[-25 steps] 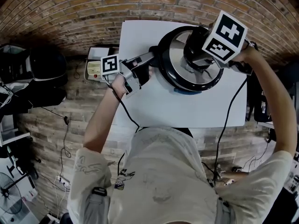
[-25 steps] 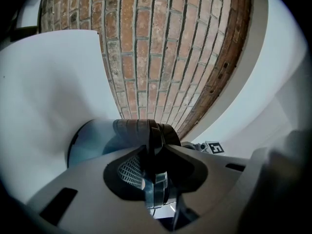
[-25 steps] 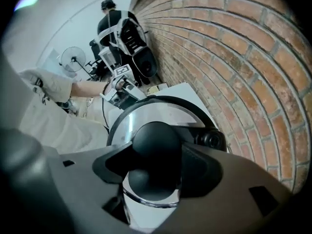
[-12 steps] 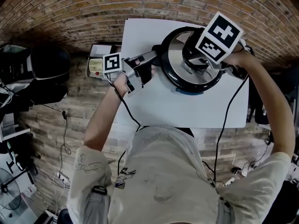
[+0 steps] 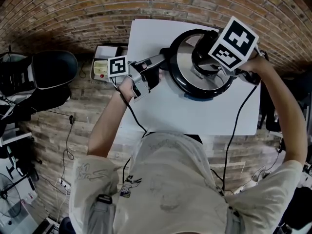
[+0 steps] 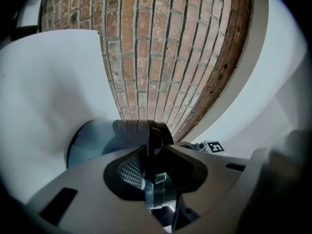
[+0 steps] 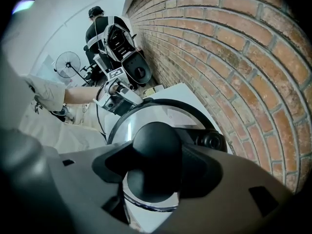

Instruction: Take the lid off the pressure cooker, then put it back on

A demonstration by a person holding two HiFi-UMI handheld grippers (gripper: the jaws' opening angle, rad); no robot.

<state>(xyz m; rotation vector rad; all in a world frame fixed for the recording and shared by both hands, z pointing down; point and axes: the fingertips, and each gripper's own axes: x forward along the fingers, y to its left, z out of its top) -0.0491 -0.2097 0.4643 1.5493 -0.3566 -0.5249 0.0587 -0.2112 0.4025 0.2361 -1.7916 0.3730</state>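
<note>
The steel pressure cooker (image 5: pixel 195 84) stands on the white table (image 5: pixel 195 113), with its lid (image 5: pixel 183 62) on top. My left gripper (image 5: pixel 152 62) lies level and is shut on the cooker's long black side handle (image 6: pixel 155 133), seen edge-on between the jaws in the left gripper view. My right gripper (image 5: pixel 207 61) points steeply down under its marker cube. Its jaws are shut on the round black lid knob (image 7: pixel 157 147). The shiny lid (image 7: pixel 130 123) spreads out below the knob, ringed by a black rim. The right gripper view also shows the left gripper (image 7: pixel 117 95) at the handle.
A brick wall (image 5: pixel 146 4) runs along the table's far edge. A small stand with a yellowish device (image 5: pixel 100 68) stands left of the table, with black seats or bags (image 5: pixel 48 69) beyond it. Cables hang off the near edge. A person (image 7: pixel 100 28) and a fan (image 7: pixel 68 62) are far back.
The right gripper's marker cube has shifted very slightly to the right over the lid. The left gripper, the handle and the cooker stand as before.
</note>
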